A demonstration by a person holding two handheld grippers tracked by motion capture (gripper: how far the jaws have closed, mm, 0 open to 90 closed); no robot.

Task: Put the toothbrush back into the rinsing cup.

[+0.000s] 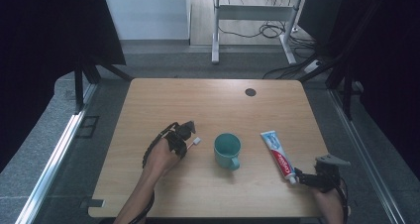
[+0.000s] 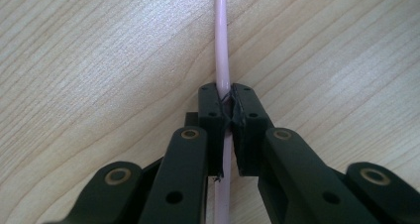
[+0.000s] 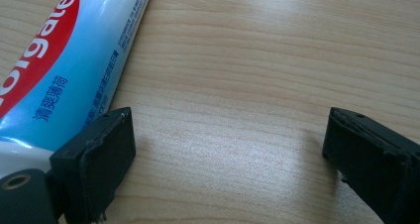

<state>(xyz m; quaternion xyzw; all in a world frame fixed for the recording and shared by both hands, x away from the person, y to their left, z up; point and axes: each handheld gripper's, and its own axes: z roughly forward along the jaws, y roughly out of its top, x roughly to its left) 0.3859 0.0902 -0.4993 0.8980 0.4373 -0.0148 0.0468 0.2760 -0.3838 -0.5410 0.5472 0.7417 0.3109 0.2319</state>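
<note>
On a wooden table (image 1: 213, 100), the left gripper (image 2: 225, 107) clamps a pink toothbrush (image 2: 222, 50) by its handle, left of a teal mug (image 1: 227, 150). The right gripper (image 3: 228, 140) rests wide apart, a toothpaste tube (image 3: 64, 60) touching one jaw.

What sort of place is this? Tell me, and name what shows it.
Probably a lab or workshop set up for recording, not a home. A bare wooden table stands between dark curtains, loose cables trail across the floor behind it, and a toothbrush, cup and toothpaste tube are laid out like props.
</note>
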